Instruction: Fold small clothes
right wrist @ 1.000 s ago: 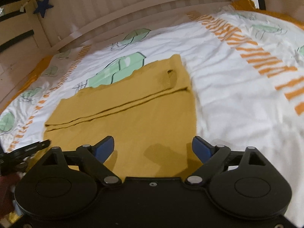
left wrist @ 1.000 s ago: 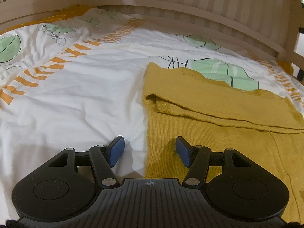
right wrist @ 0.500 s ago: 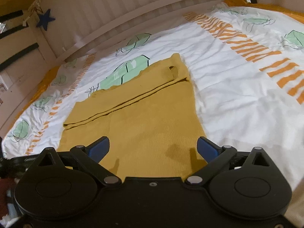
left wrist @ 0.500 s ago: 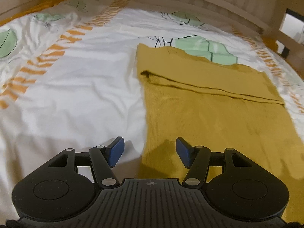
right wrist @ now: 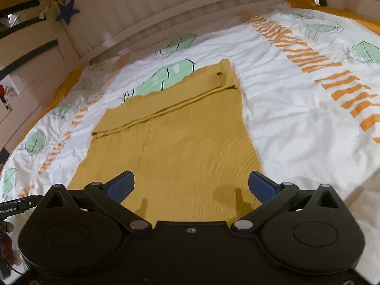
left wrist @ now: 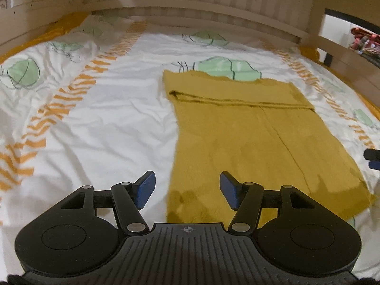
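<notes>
A mustard-yellow knit garment (left wrist: 249,137) lies flat on the bed, over a white bedsheet (left wrist: 106,123) printed with green leaves and orange chevron stripes. In the left wrist view it fills the centre and right of the frame; in the right wrist view the same garment (right wrist: 175,142) runs from the lower centre up toward the middle. Its far end is folded back on itself, making a doubled band with a dark crease line across the cloth, and a seam runs lengthwise down the middle of the lower part.

The left tool (left wrist: 187,187) sits low in its frame with its blue pads spread apart and nothing between them; the left pad is over white sheet, the right pad over the garment's near edge. The right tool (right wrist: 191,185) is likewise wide open and empty, both pads over the yellow cloth near its lower end.

No containers appear in either view. The only legible writing is small white lettering reading "GenRobot.AI" on a black part (right wrist: 16,206) at the lower left edge of the right wrist view. A dark blue star (right wrist: 68,11) hangs on the wooden slatted bed frame (right wrist: 152,2) in the upper left of that view.
</notes>
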